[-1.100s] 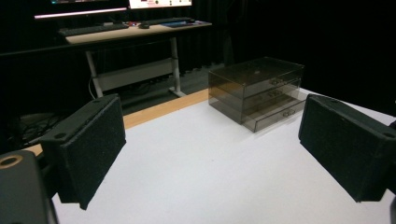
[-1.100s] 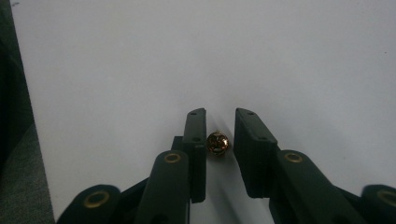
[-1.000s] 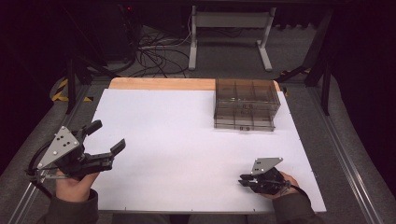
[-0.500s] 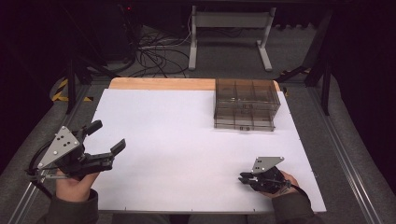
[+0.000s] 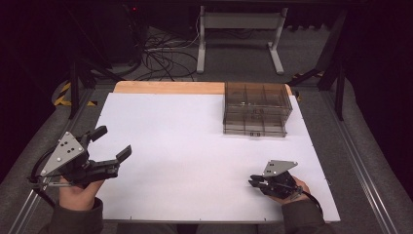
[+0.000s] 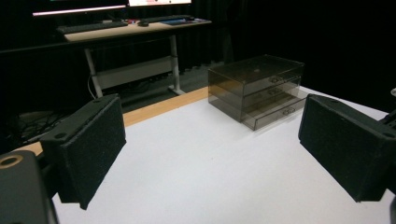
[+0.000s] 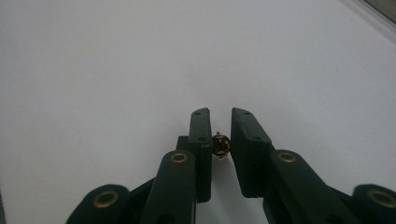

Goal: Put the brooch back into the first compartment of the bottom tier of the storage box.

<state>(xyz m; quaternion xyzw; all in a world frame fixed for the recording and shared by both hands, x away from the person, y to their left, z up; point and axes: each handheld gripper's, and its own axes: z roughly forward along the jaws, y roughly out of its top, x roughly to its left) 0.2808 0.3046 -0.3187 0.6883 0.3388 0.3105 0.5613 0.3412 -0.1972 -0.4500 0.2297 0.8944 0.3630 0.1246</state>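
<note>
My right gripper [image 5: 254,181] rests low on the white table sheet [image 5: 185,146] near the front right. In the right gripper view its jaws [image 7: 221,115] are shut on a small round gold ornament [image 7: 221,145], which sits between the pads just above the sheet. At the front left my left gripper [image 5: 113,142] is held above the table edge, wide open with nothing between its pads [image 6: 88,144]. It faces a smoky transparent drawer box [image 6: 257,88] that stands at the back right of the sheet [image 5: 255,109].
A bare wooden strip [image 5: 165,87] runs along the table's far edge. Beyond it are a desk frame [image 5: 238,22] and loose cables [image 5: 160,58] on the floor. Metal rails [image 5: 360,175] border the table at both sides.
</note>
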